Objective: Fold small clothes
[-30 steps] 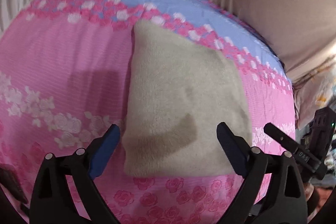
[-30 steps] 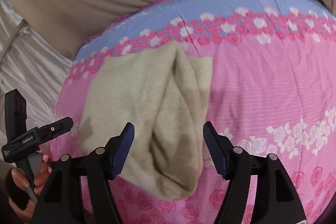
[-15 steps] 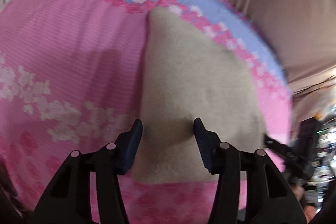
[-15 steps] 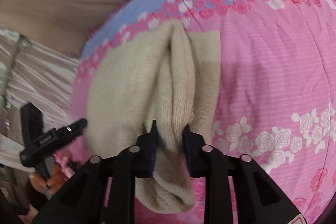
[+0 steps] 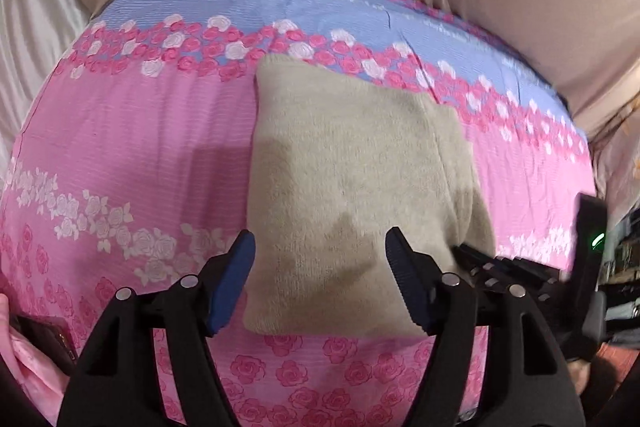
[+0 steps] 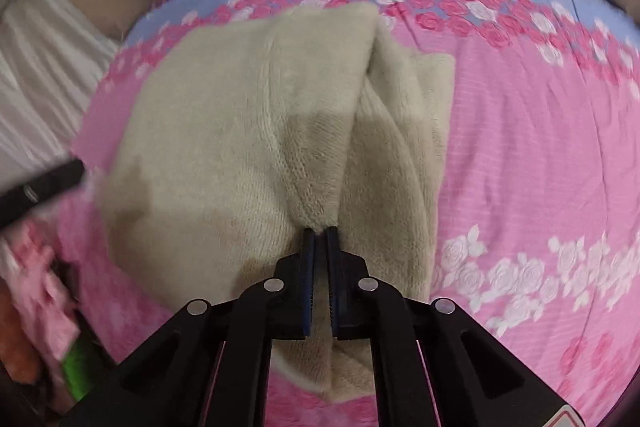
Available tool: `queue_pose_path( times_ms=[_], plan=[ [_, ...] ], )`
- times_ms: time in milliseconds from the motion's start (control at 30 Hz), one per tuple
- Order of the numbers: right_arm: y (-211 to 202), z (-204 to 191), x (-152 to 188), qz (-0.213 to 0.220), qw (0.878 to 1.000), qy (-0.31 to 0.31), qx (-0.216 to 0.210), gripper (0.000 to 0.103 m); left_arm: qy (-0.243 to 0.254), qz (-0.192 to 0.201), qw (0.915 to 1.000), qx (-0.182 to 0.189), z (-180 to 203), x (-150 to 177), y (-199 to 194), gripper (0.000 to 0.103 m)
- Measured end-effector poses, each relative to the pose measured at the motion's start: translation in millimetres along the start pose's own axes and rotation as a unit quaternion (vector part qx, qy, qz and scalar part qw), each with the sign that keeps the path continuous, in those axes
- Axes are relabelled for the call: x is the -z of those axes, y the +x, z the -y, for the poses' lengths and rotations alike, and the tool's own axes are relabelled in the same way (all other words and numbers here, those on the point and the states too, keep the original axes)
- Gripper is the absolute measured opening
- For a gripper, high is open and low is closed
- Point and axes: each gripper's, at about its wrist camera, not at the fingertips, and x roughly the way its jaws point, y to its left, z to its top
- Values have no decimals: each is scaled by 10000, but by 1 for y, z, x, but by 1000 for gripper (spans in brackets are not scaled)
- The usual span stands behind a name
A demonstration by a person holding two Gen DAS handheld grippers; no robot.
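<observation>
where the fuzzy beige knit garment (image 6: 240,131) lies on the rose-print bed sheet (image 6: 520,131), long axis running away, the right gripper (image 6: 320,233) has just closed, pinching a fold; the left gripper (image 5: 320,263), just widening, hovers apart.

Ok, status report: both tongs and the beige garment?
Right tongs shut, pinching beige garment fold. Left tongs open above it, just widened. Nothing in the way.
</observation>
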Motion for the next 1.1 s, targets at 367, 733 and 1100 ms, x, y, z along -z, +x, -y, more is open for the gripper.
queue_pose_path(
  times_ms=[367, 733, 1100],
  plan=[
    [-4, -7, 11, 99, 9996, -183, 176, 11, -10, -277, 9993, -266, 0, 17, 20, 66],
    [-26, 1, 23, 267, 9996, 94, -1, 17, -14, -183, 9984, -531, -2, 38, 18, 73],
    [-116, 9, 58, 1684, 9818, 227, 846, 54, 42, 1464, 9871, -639, 41, 68, -48, 98]
  ],
)
